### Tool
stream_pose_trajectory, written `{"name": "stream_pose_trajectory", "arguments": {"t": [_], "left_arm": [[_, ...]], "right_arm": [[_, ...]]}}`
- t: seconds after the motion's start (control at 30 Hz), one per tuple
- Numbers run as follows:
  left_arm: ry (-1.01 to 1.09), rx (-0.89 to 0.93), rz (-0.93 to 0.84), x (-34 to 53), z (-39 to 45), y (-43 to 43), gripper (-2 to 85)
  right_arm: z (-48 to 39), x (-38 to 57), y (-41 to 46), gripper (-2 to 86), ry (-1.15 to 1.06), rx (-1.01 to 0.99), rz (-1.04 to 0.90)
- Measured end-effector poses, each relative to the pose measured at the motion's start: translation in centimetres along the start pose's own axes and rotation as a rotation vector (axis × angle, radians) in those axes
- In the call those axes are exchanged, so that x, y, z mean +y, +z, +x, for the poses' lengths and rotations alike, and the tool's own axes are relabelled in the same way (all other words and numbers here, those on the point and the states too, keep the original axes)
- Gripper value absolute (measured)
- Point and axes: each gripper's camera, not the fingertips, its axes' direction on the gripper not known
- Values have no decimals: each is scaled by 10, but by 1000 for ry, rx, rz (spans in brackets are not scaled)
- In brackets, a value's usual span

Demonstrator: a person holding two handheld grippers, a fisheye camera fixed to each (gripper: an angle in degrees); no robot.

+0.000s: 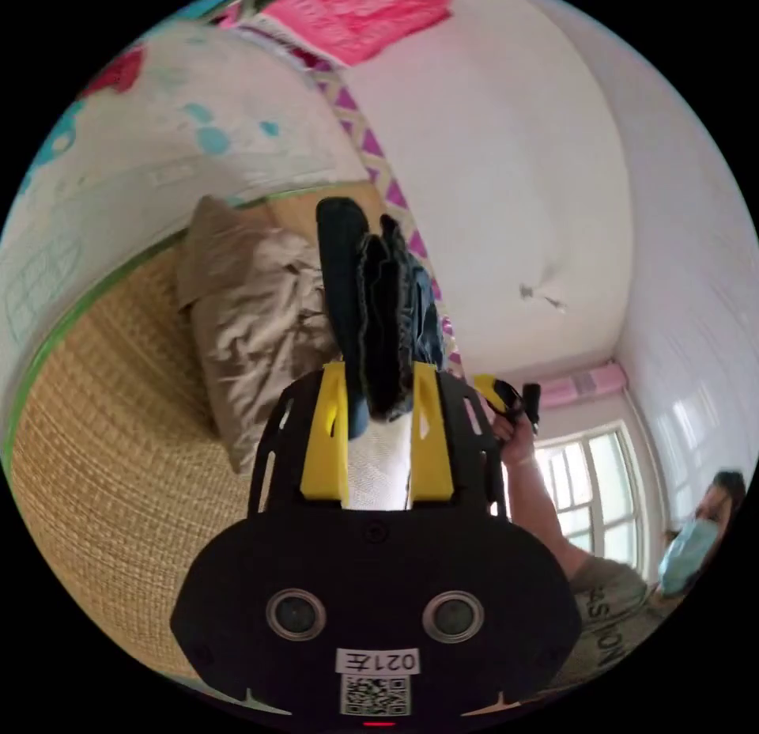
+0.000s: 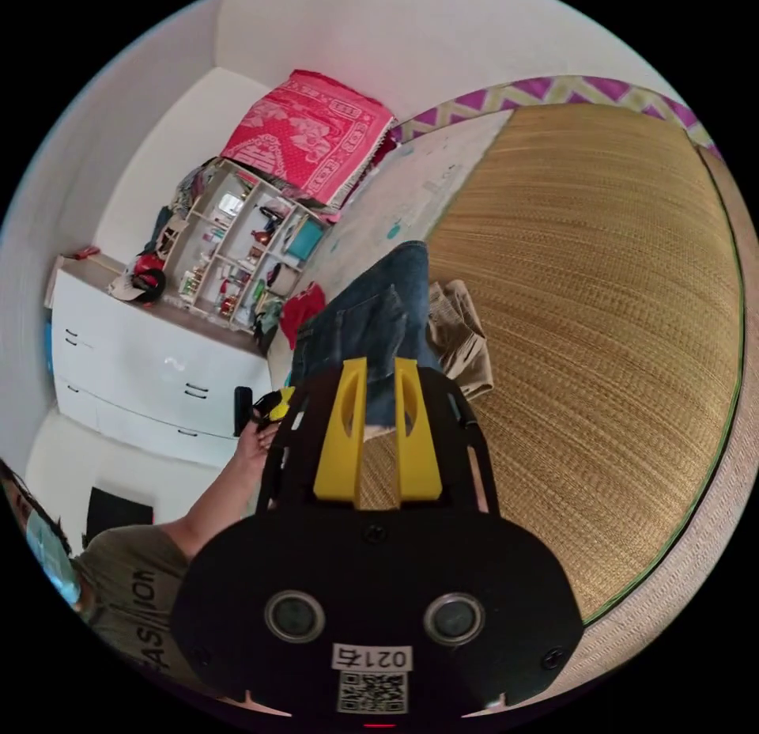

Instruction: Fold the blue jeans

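The blue jeans [image 1: 379,307] are lifted off the mat as a thick, dark bunch of denim. In the left gripper view my left gripper [image 1: 379,368] is shut on that bunch, its yellow jaws pressing on both sides. My right gripper [image 1: 506,398] appears further off, held in a hand. In the right gripper view the jeans [image 2: 356,323] stretch away from my right gripper [image 2: 379,364], whose yellow jaws are shut on the denim edge. My left gripper [image 2: 265,408] sits to the left there, in the person's other hand.
A woven straw mat [image 2: 593,307] covers the bed. A crumpled beige garment [image 1: 253,323] [image 2: 458,334] lies on it behind the jeans. A white cabinet [image 2: 134,370] with a cluttered shelf [image 2: 237,251] stands by the wall. A person in a mask [image 1: 696,544] holds both tools.
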Motion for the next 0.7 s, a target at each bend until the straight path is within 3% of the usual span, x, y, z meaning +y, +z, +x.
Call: {"name": "stream_pose_trajectory", "arguments": {"t": [0.07, 0.13, 0.37, 0.53, 0.7], "left_arm": [[-181, 123, -80, 16, -71, 8, 87], [-209, 201, -59, 40, -94, 2, 61], [-34, 170, -266, 148, -61, -4, 1], [33, 192, -410, 215, -4, 26, -9], [187, 240, -544, 254, 81, 83, -9]], "right_arm": [[3, 22, 9, 33, -3, -52, -33], [8, 59, 12, 16, -10, -81, -73], [61, 285, -40, -5, 112, -114, -188], [67, 429, -139, -6, 254, 37, -70], [24, 568, -287, -5, 387, 342, 298]]}}
